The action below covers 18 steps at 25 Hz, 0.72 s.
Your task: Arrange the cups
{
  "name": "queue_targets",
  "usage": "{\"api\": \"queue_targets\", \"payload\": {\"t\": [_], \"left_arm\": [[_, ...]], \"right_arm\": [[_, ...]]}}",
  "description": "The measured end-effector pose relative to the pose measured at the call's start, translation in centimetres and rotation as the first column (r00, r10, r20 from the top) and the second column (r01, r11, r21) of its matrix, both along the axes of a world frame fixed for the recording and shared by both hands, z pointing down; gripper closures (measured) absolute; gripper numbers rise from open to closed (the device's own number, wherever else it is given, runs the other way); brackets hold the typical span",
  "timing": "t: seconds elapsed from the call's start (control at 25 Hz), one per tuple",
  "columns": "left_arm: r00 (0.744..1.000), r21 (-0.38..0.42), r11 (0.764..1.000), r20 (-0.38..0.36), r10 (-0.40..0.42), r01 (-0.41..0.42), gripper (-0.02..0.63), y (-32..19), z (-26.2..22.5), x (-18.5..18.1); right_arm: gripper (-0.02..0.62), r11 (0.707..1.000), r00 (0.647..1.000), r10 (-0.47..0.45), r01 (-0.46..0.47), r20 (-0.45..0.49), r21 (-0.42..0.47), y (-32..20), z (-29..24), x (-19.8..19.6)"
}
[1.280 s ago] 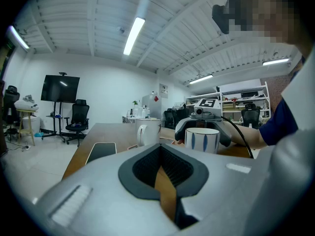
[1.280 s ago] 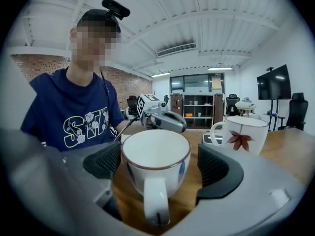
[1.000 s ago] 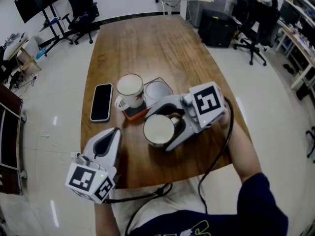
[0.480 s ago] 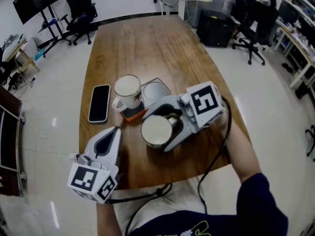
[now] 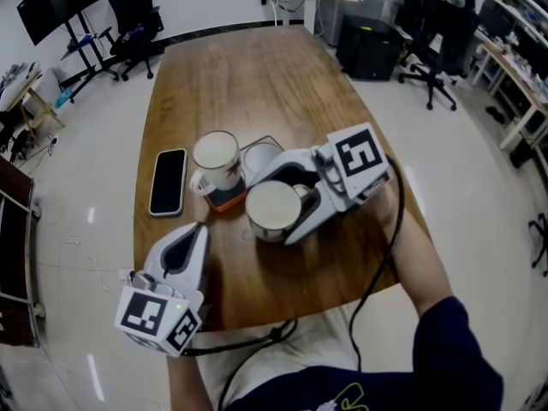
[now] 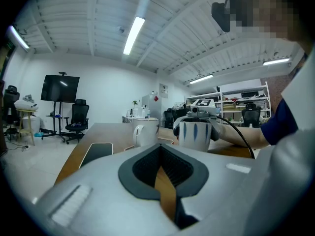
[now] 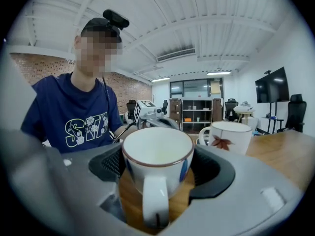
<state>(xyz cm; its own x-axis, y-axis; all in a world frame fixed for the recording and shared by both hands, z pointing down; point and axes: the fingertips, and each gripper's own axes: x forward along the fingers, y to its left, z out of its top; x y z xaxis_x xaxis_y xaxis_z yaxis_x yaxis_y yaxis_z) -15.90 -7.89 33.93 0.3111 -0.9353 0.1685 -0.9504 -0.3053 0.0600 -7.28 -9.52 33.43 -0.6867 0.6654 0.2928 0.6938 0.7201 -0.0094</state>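
My right gripper [image 5: 272,208] is shut on a white cup with blue marks [image 5: 274,211], its jaws pressing the cup's two sides; the handle points back at the gripper [image 7: 157,166]. The cup [image 7: 157,154] is just in front of a pale square coaster [image 5: 259,156]; whether it touches the table I cannot tell. A second white cup with a leaf print [image 5: 216,156] stands on an orange coaster [image 5: 224,199] to the left. My left gripper [image 5: 184,247] rests shut and empty near the table's near-left edge, pointing at both cups [image 6: 195,134].
A black phone [image 5: 168,181] lies flat left of the leaf cup. The long wooden table [image 5: 257,67] stretches away bare beyond the coasters. Its near edge runs just under the left gripper. Office chairs and desks stand on the floor around it.
The right gripper has carried the blue-marked cup a little away from me, closer to the pale coaster. The left gripper has kept still.
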Motion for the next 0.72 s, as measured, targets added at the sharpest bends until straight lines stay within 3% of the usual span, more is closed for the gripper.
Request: {"api": "queue_targets", "payload": {"t": [0.16,0.28,0.4,0.52,0.64,0.72], "left_arm": [[1.000,-0.005,1.000,0.000,0.000,0.000,0.603,-0.7,-0.8,0.4],[1.000,-0.005,1.000,0.000,-0.001,0.001,0.603,-0.7,-0.7,0.3],[1.000,-0.004,1.000,0.003,-0.002,0.002,0.603,-0.6,-0.6,0.3],[1.000,-0.002,1.000,0.007,0.001,-0.001,0.603,-0.7,-0.7,0.4],[1.000,0.002,1.000,0.006,0.000,0.000,0.603,-0.8,-0.8,0.5],[1.000,0.001,1.000,0.006,-0.003,0.003,0.603,-0.8,-0.8,0.6]], "right_arm": [[0.212,0.990,0.988,0.137,-0.136,0.074,-0.021,-4.0,-3.1,0.8],[0.212,0.951,0.945,0.310,-0.308,0.103,-0.033,-8.1,-3.8,0.5],[0.212,0.882,0.879,0.470,-0.470,0.080,-0.022,-11.5,-3.4,-0.2],[0.212,0.790,0.789,0.613,-0.614,0.047,-0.005,-13.8,-3.1,-1.4],[0.212,0.704,0.703,0.710,-0.711,0.022,-0.008,-15.5,-3.0,-2.7],[0.212,0.669,0.669,0.743,-0.743,0.009,0.001,-16.1,-2.6,-3.4]]}}
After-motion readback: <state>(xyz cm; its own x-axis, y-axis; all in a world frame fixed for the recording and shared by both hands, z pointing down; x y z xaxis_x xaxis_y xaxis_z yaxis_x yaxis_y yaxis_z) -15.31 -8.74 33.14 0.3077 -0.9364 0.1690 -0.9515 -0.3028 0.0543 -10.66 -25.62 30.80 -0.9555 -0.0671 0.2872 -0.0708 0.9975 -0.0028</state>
